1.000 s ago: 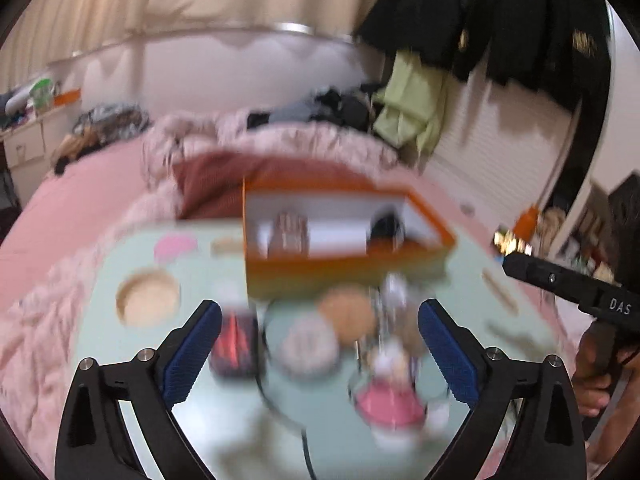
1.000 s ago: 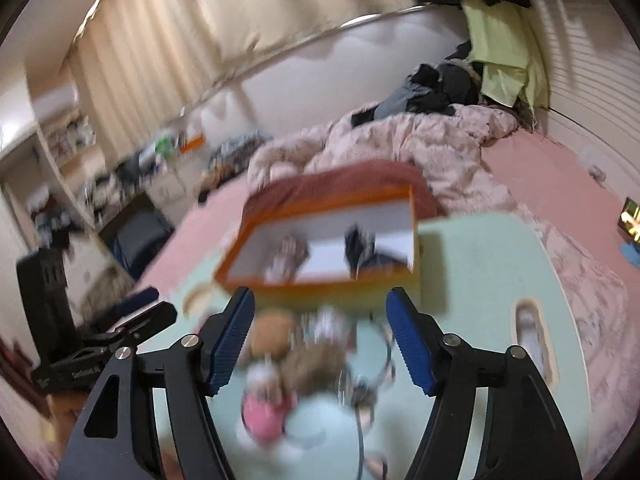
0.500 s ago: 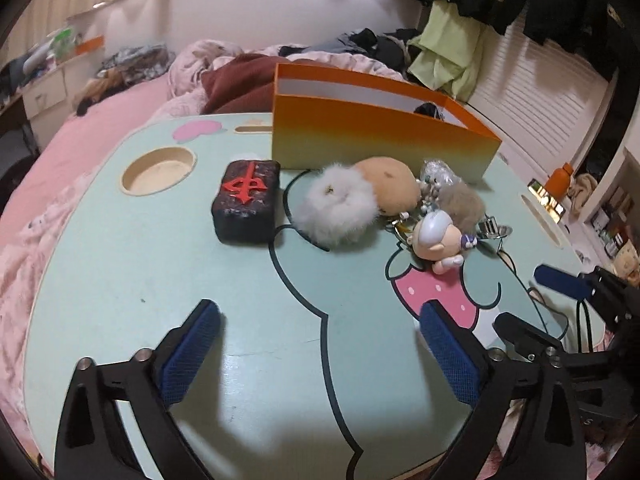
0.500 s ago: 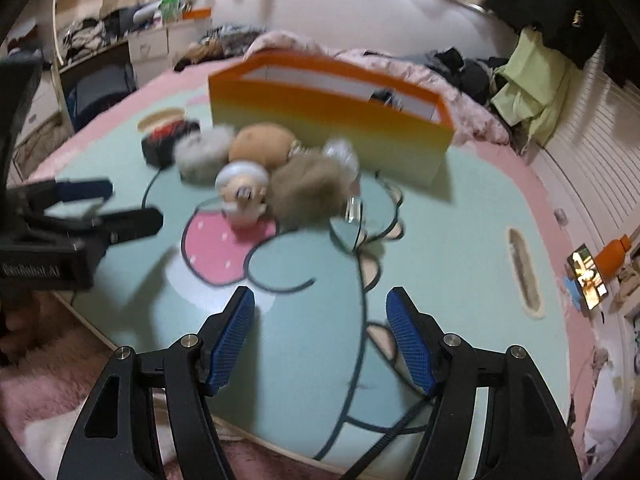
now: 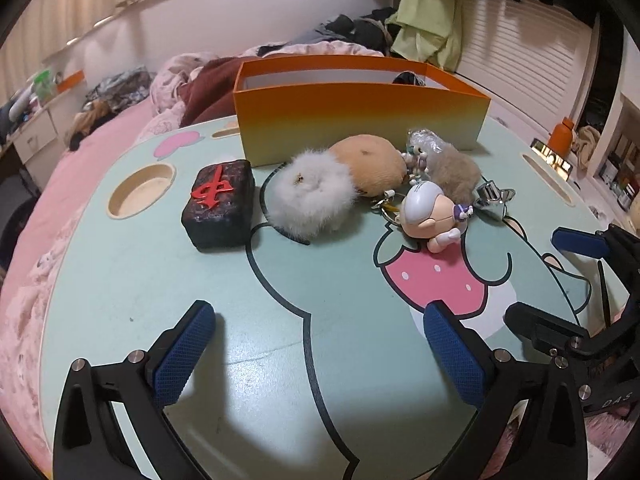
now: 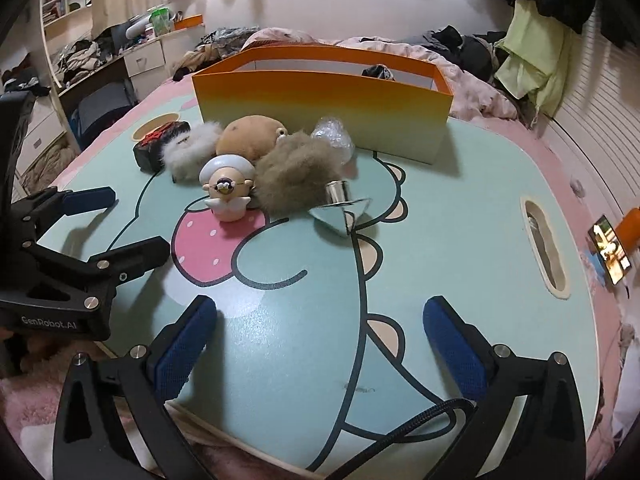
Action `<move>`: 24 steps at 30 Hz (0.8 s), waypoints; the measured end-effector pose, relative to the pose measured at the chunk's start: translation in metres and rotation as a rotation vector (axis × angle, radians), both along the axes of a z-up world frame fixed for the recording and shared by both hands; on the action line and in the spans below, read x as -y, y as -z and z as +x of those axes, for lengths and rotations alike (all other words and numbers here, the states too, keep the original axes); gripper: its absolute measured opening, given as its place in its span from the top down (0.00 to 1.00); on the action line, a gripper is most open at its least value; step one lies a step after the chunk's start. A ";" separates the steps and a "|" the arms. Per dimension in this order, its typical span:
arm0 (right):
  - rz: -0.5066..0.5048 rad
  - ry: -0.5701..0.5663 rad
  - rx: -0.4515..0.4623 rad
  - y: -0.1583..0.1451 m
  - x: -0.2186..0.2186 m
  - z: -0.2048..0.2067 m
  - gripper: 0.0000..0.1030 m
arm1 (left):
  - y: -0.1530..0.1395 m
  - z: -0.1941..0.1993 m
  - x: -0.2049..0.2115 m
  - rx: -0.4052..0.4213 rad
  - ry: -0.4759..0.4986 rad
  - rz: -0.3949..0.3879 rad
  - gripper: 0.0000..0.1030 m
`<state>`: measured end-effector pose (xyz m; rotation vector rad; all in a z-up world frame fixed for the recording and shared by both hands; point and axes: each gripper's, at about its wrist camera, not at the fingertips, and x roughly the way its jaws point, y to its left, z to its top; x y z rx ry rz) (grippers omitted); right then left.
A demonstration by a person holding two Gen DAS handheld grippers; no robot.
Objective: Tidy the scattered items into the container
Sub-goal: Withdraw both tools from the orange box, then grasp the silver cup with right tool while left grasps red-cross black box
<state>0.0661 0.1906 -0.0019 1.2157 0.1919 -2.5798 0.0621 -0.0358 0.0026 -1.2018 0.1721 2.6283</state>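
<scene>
Two grippers hover low over the near edge of a mint-green table printed with a cartoon bear and a pink strawberry, neither one grasping anything. The left gripper has its blue-padded jaws spread wide with only bare tabletop between them; the right gripper also stands released, its jaws having just been opening, and nothing lies between them either. In the right wrist view the left gripper appears at the table's left edge, apart from the items. The scattered items sit bunched together toward the far side of the table, just in front of the orange box, which stands upright along the far edge with something dark showing over its rim. From the left end of the cluster: a black block with a red character lies near a round recess in the tabletop; a white fluffy pompom touches a tan plush ball; a grey-brown fur pompom lies beside a crinkled clear wrapper; a small white-haired figurine stands on the strawberry print; a shiny metal clip rests at the right of the cluster
</scene>
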 end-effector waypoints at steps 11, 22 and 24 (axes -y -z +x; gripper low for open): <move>-0.001 0.046 -0.029 -0.011 0.002 -0.025 0.09 | 0.000 0.000 0.000 -0.005 -0.001 0.006 0.00; -0.007 0.061 -0.030 -0.011 0.008 -0.044 0.63 | -0.001 0.001 0.005 -0.014 -0.017 0.047 0.00; -0.021 0.064 -0.065 -0.011 0.008 -0.033 0.63 | -0.004 0.002 0.017 -0.016 -0.036 0.114 0.00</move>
